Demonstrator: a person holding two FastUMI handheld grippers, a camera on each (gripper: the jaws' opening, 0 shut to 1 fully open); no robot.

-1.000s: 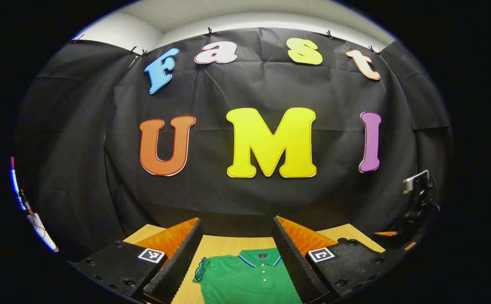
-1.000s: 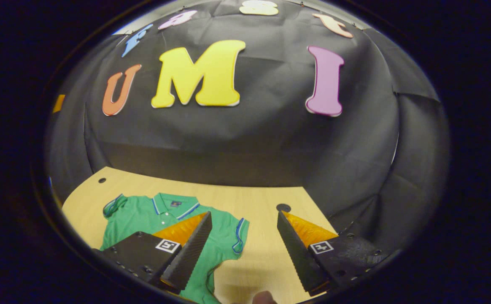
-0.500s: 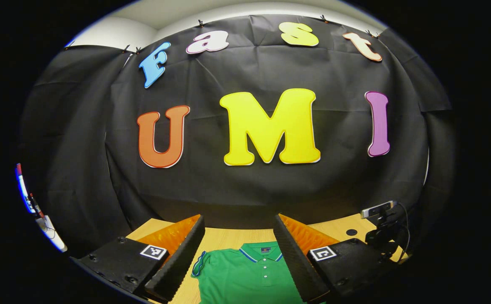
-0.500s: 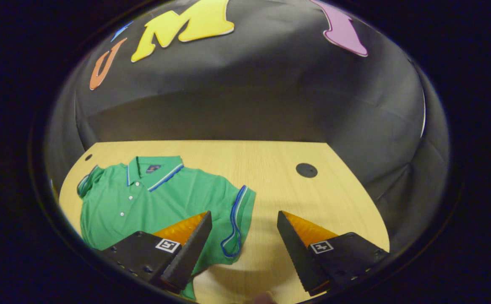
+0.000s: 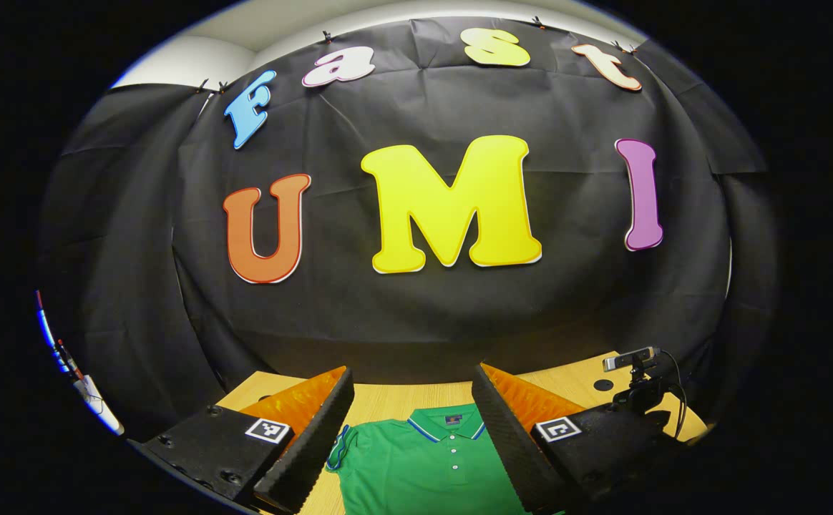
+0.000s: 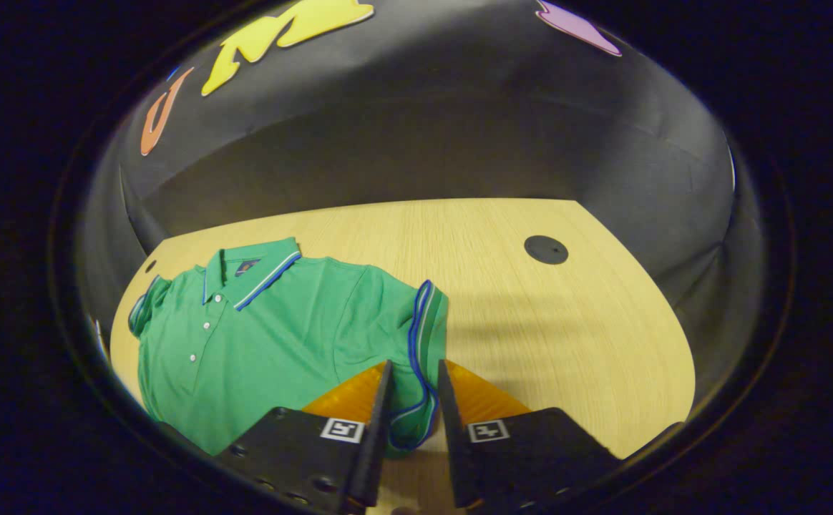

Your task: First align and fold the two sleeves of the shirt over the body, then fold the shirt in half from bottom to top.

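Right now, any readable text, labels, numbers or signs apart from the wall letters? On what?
Nothing can be read as text.
Neck label on the shirt: too small to read.
Square markers on the left gripper and the right gripper: black-and-white patterns, no words or numbers.
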